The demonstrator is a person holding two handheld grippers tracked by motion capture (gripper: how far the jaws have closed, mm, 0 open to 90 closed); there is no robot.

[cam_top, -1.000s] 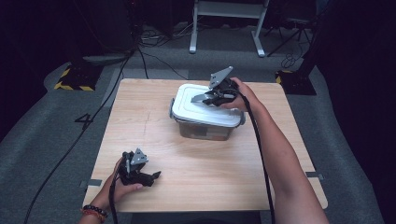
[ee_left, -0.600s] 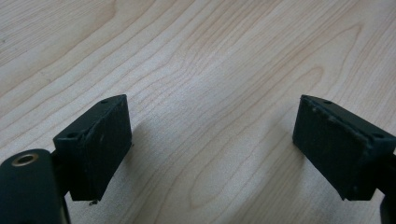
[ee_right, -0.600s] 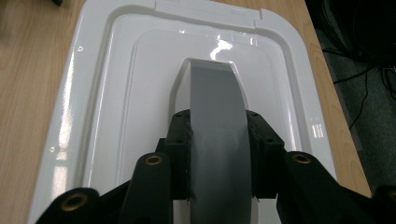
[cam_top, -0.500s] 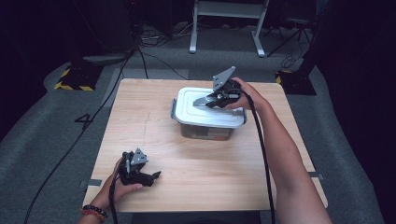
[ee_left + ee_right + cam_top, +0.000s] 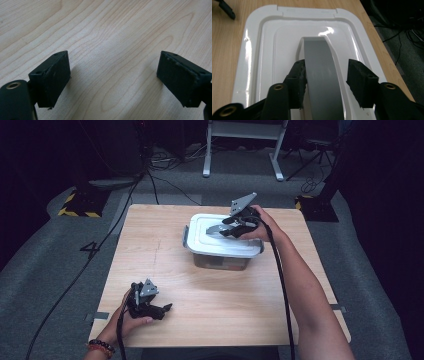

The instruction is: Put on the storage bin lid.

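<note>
at the near left corner of the tabletop [image 5: 210,305], the left gripper [image 5: 162,309] rests on the bare wood, cradled in the person's left hand [image 5: 131,320]. in the left gripper view its two black pads [image 5: 51,77] stand apart with nothing but wood grain between them; it holds nothing, and looks parked there to stay out of the way while the other hand works.

further back, right of the middle and toward the far edge, sits the storage box [image 5: 222,254], a clear tub with grey latches at its ends and a white lid [image 5: 262,45] seated on top. it stands square to the tabletop, within easy reach of the right arm.

the right gripper [image 5: 227,229] hovers over that lid, coming in from the box's right end. in the right gripper view the grey handle [image 5: 320,80] runs up between the jaws, which have just been opening. the left pad sits close against the strap's edge and the right pad stands clear of it, so the grip looks released rather than clamped. straddling the handle lengthwise like this would suit letting go of the lid after setting it down.
</note>
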